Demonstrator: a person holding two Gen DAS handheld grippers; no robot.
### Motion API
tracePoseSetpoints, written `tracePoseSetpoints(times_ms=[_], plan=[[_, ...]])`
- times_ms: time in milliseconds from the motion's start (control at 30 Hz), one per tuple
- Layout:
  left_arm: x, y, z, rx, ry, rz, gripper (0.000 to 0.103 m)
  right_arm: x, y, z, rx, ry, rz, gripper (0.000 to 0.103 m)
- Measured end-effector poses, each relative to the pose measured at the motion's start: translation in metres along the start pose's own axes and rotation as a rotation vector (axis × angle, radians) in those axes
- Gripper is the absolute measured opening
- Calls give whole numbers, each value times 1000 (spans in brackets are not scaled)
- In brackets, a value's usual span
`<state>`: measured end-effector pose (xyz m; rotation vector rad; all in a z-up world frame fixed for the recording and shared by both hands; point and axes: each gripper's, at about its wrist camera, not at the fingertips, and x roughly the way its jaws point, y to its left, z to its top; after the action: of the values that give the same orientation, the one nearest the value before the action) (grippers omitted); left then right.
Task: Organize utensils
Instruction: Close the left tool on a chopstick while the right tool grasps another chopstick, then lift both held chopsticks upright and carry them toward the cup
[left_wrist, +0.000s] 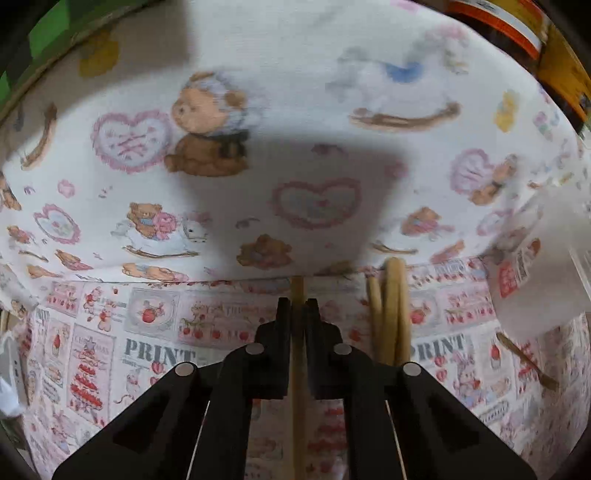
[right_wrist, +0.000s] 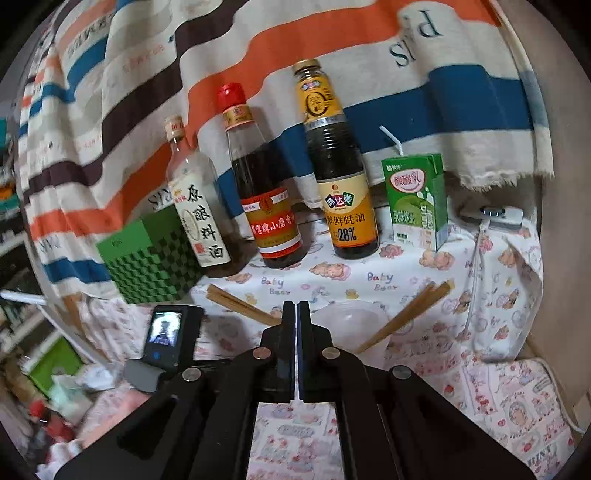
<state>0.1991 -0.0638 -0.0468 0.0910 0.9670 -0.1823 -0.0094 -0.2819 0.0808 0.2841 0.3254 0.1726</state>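
A single wooden chopstick (left_wrist: 297, 369) runs straight up between the black fingers of the left gripper (left_wrist: 297, 308), whose pads press on it from both sides; its tip pokes out just past the fingertips, over a cartoon-print cloth (left_wrist: 147, 332) with strawberries and the word "PRINT". Just to the right of that gripper lie more pale wooden utensils (left_wrist: 391, 314), bunched together on the same cloth, and a darker stick (left_wrist: 526, 362) lies apart near the right edge. Beyond them spreads a white teddy-bear cloth (left_wrist: 207, 122), part of it in shadow.

In the right wrist view, the right gripper (right_wrist: 297, 310) is fully closed with nothing between its fingers. Ahead of it a pair of chopsticks (right_wrist: 236, 304) lies at left on a "Baby Bear" print cloth (right_wrist: 369, 277), and a second pair (right_wrist: 406, 314) leans in a clear plastic bowl (right_wrist: 351, 321) at right. Further back stand three sauce bottles (right_wrist: 266, 184), a green drink carton (right_wrist: 415, 199) with a straw, and a green checkered box (right_wrist: 151, 258), before a striped hanging cloth (right_wrist: 258, 44). A small camera screen (right_wrist: 166, 328) shows at left.
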Motion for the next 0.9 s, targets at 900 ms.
tracePoseSetpoints(times_ms=[900], plan=[[-269, 28, -79, -215, -865, -2, 6, 63, -129, -113, 619, 517, -80, 25]])
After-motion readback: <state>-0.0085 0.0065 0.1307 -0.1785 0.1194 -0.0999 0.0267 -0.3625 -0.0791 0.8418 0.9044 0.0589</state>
